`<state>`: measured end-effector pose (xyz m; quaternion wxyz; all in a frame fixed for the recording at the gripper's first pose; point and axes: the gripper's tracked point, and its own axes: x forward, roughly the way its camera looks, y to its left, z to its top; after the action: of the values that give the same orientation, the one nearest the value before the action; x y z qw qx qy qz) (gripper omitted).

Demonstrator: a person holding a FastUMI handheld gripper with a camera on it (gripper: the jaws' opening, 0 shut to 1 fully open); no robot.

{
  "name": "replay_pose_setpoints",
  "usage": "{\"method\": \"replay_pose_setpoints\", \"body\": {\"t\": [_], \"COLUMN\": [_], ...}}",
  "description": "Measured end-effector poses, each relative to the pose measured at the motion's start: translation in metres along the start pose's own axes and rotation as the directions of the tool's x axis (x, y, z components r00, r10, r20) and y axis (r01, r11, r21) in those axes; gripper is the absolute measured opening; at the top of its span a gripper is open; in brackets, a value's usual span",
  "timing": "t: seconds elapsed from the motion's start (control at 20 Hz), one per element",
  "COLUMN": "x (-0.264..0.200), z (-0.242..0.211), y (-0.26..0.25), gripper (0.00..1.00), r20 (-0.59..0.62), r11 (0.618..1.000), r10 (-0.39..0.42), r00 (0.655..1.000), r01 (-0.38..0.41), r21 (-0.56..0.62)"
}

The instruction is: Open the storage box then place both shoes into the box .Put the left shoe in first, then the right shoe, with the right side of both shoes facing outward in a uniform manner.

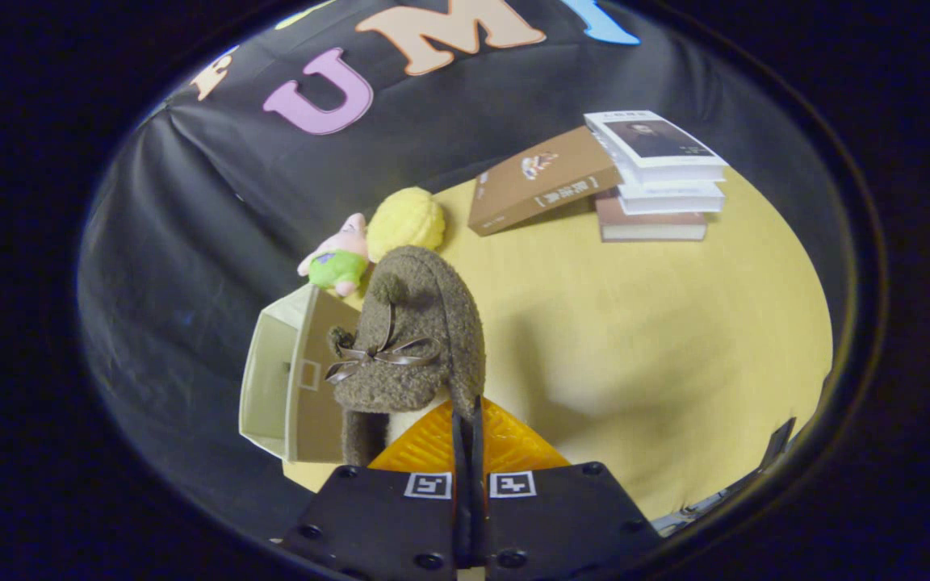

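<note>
Up close, the orange fingers [465,440] are pinched together on the rim of a fuzzy brown shoe [412,347] with a ribbon bow, holding it up above the yellow desk [659,339]. Just beyond the shoe to its left, the cream storage box [287,387] stands at the desk's edge with its flap swung open. Farther back sit a pink-and-green plush toy [337,257], a yellow ball [406,222] and a stack of books [659,181].

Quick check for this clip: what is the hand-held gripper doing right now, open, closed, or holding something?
Hand-held gripper: closed, fingers pinched on the rear edge of the brown fuzzy shoe, which hangs just ahead of them beside the open storage box.
</note>
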<state>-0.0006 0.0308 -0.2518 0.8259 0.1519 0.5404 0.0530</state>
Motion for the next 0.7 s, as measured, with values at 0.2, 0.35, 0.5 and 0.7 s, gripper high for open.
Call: {"method": "replay_pose_setpoints", "body": {"t": [0.2,0.35,0.5,0.7], "x": [0.002,0.006,0.015,0.038], "z": [0.006,0.007,0.007,0.000], "y": [0.063,0.105,0.143,0.195], "gripper": [0.03,0.04,0.04,0.04], "r20": [0.010,0.007,0.001,-0.023], "r11": [0.998,0.994,0.990,0.987], "r10": [0.046,0.076,0.092,0.124], "r00": [0.999,0.997,0.996,0.992], "r01": [-0.046,-0.075,-0.091,-0.125], "r21": [-0.045,-0.081,-0.103,-0.102]}}
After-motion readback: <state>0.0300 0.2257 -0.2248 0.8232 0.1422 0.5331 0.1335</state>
